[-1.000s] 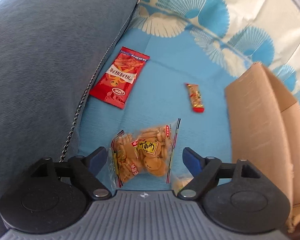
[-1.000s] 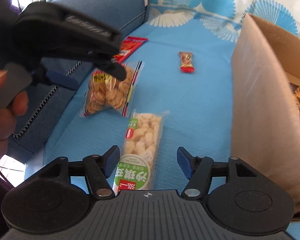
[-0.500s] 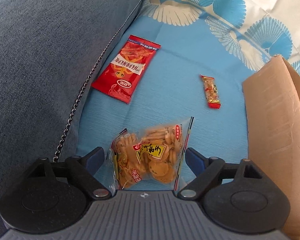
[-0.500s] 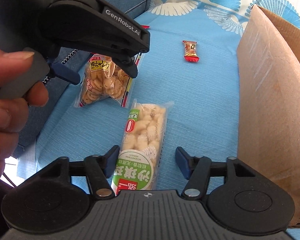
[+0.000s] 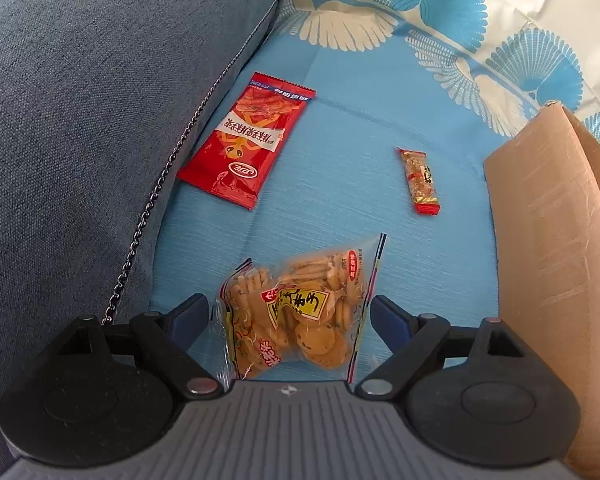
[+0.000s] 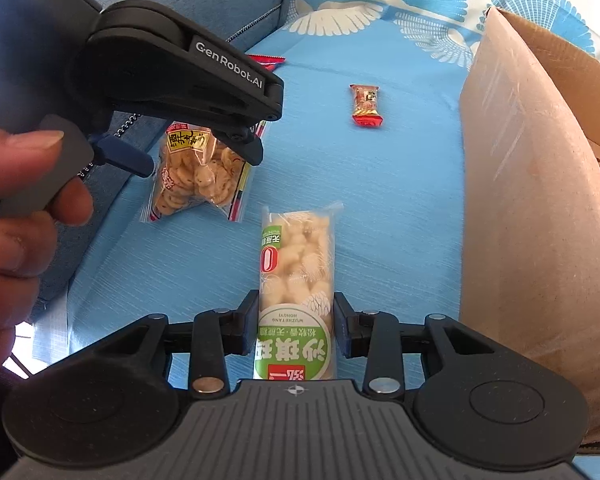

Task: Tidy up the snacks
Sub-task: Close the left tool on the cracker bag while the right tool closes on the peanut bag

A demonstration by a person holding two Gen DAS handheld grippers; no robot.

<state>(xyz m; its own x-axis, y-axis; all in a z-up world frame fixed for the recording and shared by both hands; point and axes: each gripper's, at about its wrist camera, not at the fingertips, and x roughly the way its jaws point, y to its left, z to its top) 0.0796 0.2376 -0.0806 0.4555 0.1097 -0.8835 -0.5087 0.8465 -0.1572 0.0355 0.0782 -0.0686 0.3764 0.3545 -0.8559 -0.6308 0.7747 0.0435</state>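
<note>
The right gripper (image 6: pixel 296 330) has just been closing and now pinches the long green-labelled snack pack (image 6: pixel 296 280) at lower centre, while the left gripper (image 5: pixel 290 320) straddles the biscuit bag (image 5: pixel 300 312) with jaws wide. Red packet (image 5: pixel 248 140) upper left and small bar (image 5: pixel 419 180) still lie loose on the blue cloth (image 5: pixel 340 128); the cardboard box (image 6: pixel 540 200) at right seems to hold a few snacks already.

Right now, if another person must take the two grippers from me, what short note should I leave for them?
Right gripper: jaws have just been closing on the green-label snack pack; pads at its sides, pack on the blue cloth.
Left gripper: open, astride the cookie bag, not gripping.
Loose on the cloth: red packet by the sofa cushion, small red bar.
Cardboard box at right already holds some snacks.
Left to do: box all four.
</note>
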